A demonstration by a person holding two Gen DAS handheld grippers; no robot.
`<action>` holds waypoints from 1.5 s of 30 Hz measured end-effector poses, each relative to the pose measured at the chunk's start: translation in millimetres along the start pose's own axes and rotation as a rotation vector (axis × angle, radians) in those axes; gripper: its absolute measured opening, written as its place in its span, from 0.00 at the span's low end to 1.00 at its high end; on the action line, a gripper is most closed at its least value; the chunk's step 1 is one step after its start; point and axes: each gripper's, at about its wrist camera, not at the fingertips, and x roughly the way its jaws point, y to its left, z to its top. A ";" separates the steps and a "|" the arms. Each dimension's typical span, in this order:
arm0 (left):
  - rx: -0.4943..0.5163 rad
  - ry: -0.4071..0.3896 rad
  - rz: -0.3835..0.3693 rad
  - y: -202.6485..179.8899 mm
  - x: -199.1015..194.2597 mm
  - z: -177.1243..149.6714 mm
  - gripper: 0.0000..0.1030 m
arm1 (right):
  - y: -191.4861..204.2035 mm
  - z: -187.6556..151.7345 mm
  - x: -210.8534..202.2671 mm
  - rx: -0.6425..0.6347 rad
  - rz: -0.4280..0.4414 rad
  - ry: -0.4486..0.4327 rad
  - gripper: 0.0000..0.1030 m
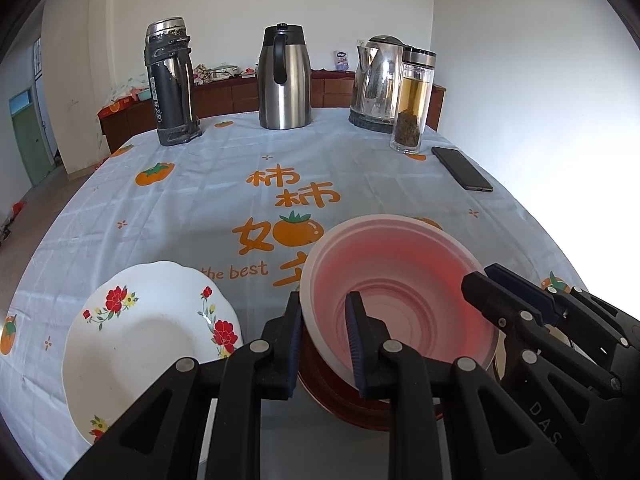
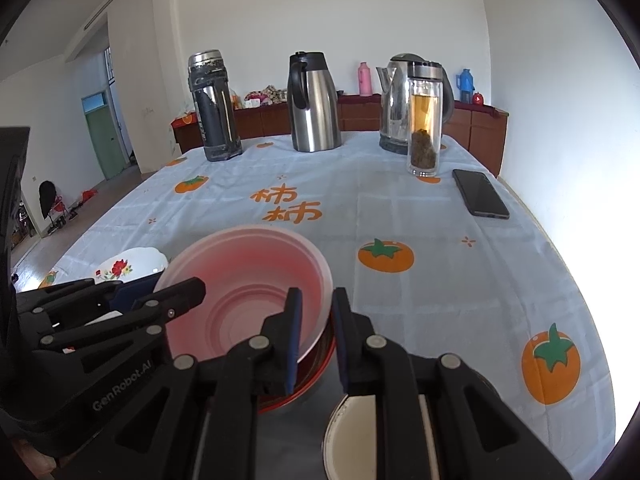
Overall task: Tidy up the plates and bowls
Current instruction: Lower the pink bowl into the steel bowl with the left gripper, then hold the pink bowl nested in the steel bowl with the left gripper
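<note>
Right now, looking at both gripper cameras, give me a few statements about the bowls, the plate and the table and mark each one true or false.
1. Both grippers straddle the pink bowl's rim. True: left gripper, right gripper.
2. The flowered plate sits inside the pink bowl. False: it lies on the tablecloth beside it.
3. The phone lies flat near the tea bottle. True.
4. The pink bowl rests directly on the cloth. False: a red dish is under it.

Bright daylight from the right, right wall (image 1: 540, 80) blown out to white glare, soft shadows, sharp focus, strong fisheye curvature, dark vignetted corners.
</note>
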 end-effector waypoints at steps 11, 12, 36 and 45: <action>0.001 0.004 0.002 -0.5 2.7 -0.9 0.23 | -0.7 -3.0 6.8 0.000 0.002 0.026 0.16; 0.001 0.006 0.002 -0.4 3.3 -1.1 0.23 | -0.6 -3.2 6.9 0.000 0.002 0.027 0.16; -0.003 0.037 -0.003 0.5 14.8 -8.6 0.23 | 0.1 -6.3 11.1 -0.012 -0.003 0.041 0.16; -0.005 0.039 -0.005 -0.2 14.8 -9.1 0.23 | -0.2 -6.4 11.1 -0.012 -0.004 0.042 0.16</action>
